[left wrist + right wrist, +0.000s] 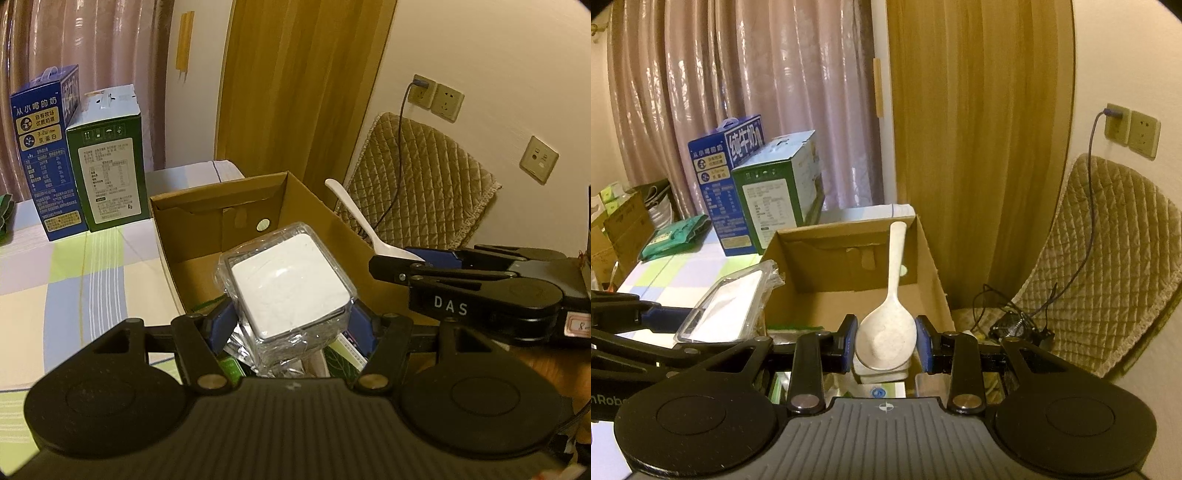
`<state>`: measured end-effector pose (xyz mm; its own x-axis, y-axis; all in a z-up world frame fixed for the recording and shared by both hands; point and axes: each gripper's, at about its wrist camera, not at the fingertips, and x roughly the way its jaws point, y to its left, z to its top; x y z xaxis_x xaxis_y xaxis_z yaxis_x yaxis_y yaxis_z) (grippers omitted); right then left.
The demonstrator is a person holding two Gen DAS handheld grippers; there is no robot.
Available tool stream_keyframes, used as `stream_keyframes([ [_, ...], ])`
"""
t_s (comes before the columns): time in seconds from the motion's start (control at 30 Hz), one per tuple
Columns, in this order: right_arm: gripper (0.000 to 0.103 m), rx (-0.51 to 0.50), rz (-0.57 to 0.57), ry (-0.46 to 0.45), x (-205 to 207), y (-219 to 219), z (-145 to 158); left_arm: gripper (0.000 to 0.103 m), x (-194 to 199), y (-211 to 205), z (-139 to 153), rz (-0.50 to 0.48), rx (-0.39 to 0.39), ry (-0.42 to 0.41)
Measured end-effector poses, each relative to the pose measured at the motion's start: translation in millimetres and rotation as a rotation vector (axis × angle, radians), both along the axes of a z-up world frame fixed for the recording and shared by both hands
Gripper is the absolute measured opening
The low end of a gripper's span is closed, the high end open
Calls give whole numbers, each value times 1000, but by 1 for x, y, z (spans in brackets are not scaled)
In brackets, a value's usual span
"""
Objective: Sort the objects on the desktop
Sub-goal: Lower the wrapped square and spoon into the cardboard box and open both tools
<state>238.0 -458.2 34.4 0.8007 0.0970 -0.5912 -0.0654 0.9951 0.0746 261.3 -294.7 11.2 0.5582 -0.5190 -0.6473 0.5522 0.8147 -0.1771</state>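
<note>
My left gripper (290, 317) is shut on a clear plastic case with a white insert (291, 280), held above the near end of an open cardboard box (207, 229). The same case (727, 306) shows at the left of the right wrist view. My right gripper (886, 345) is shut on the bowl of a white plastic spoon (888, 332), its handle pointing up and away over the cardboard box (849, 291). In the left wrist view the right gripper (402, 264) comes in from the right, the spoon (362, 221) slanting up from it.
A blue milk carton (44, 155) and a green carton (110, 162) stand on the checked tablecloth (74, 280) behind the box. Packets (347, 354) lie in the box's near end. A quilted chair (1108, 266) with cables, wall sockets (1130, 129) and a wooden door (975, 147) lie right.
</note>
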Motion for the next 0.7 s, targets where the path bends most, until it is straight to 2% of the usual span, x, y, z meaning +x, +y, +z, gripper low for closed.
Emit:
stream_keyframes([
  [0.23,31,15,-11,1,17,-8,-2,61,22,-7,-7,9,25,-13],
  [0.33,31,16,-14,3,21,-9,-4,73,31,-7,-15,17,21,6],
  [0.7,31,32,-9,30,24,-7,-16,73,23,13,-19,51,23,0],
])
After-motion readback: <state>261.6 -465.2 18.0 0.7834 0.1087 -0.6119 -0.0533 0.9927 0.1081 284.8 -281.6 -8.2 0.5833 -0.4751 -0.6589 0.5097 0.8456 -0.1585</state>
